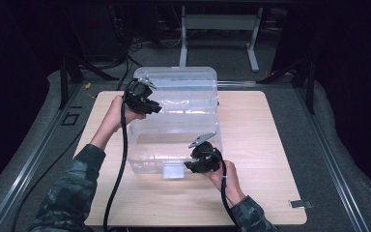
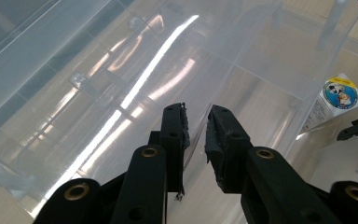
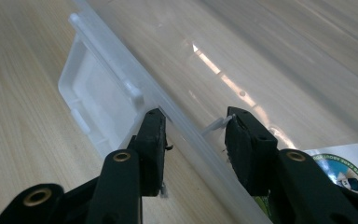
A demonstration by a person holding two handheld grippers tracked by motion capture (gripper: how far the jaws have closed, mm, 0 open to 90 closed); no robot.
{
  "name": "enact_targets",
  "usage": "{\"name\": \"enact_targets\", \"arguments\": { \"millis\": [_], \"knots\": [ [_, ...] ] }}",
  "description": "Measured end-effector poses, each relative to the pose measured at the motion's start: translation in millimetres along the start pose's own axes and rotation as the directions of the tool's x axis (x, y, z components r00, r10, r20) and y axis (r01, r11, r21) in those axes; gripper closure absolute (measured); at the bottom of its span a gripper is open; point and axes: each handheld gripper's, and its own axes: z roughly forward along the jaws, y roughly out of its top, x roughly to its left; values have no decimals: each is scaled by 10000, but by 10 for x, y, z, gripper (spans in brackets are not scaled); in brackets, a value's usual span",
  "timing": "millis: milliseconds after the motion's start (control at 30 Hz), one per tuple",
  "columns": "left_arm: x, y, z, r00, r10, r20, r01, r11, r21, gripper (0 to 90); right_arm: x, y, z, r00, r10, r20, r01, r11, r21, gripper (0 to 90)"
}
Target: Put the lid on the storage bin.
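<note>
- Nearest the camera in the high view, two camouflage sleeves come in over the near edge of the wooden bench (image 1: 270,145).
- Right claw (image 1: 198,166) sits at the near right corner of the clear plastic box (image 1: 174,140), its jaws narrowed astride the box's front rim; in the right gripper view one jaw is outside the rim and one inside.
- White latch (image 1: 173,171) hangs on the front wall, just beside that claw, toward the left edge.
- Left claw (image 1: 150,106) is at the far left corner of the box, pinching the edge of the raised clear lid (image 1: 183,89), jaws nearly closed on the thin plastic.
- Box stands mid-bench, its lid tilted up toward the far edge.
- Round sticker (image 2: 340,93) shows on a box wall.
</note>
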Motion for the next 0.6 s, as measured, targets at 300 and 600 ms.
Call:
{"name": "enact_targets", "arguments": {
  "millis": [300,600],
  "knots": [
    [-130,-94,-73,9999,71,-127,-74,9997,-242,759,1,0,-1,10000,-15,11,15,10000,31,590],
    [-215,-187,-122,9999,107,-103,-113,9985,-543,760,8,0,1,10000,-16,84,16,10000,37,588]
  ]
}}
